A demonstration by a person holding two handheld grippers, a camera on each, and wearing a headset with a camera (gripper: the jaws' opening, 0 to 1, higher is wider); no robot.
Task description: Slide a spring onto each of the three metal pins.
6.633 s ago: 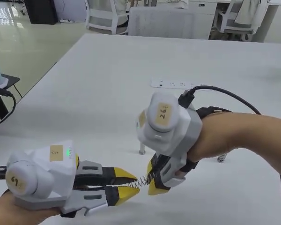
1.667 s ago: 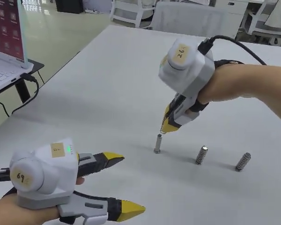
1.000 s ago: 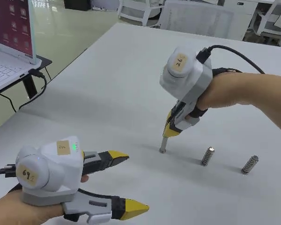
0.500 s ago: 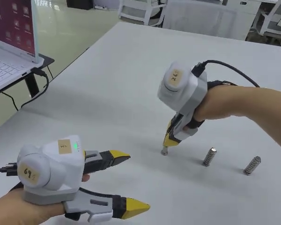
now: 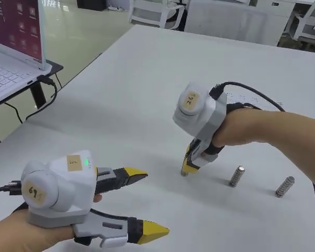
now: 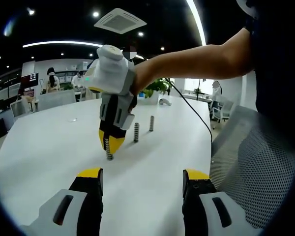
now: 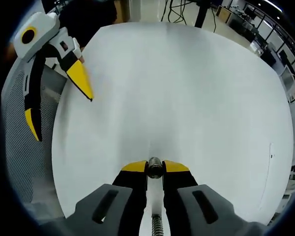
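- Left gripper view: a spring (image 6: 108, 143) is seen upright, clamped between the yellow tips of the right tongs (image 6: 109, 146), over a pin (image 6: 109, 157) that stands on the white table (image 6: 49, 147).
- In the right gripper view, a round metal end is shown gripped between those tips.
- Near that pin in the head view, a second pin (image 5: 237, 176) and a third pin (image 5: 284, 187) are found upright, each wrapped in its own spring.
- Left tongs (image 5: 149, 201) are held wide apart and empty, well apart from the pins.
- A laptop (image 5: 10, 42) is seen off the table's left edge.
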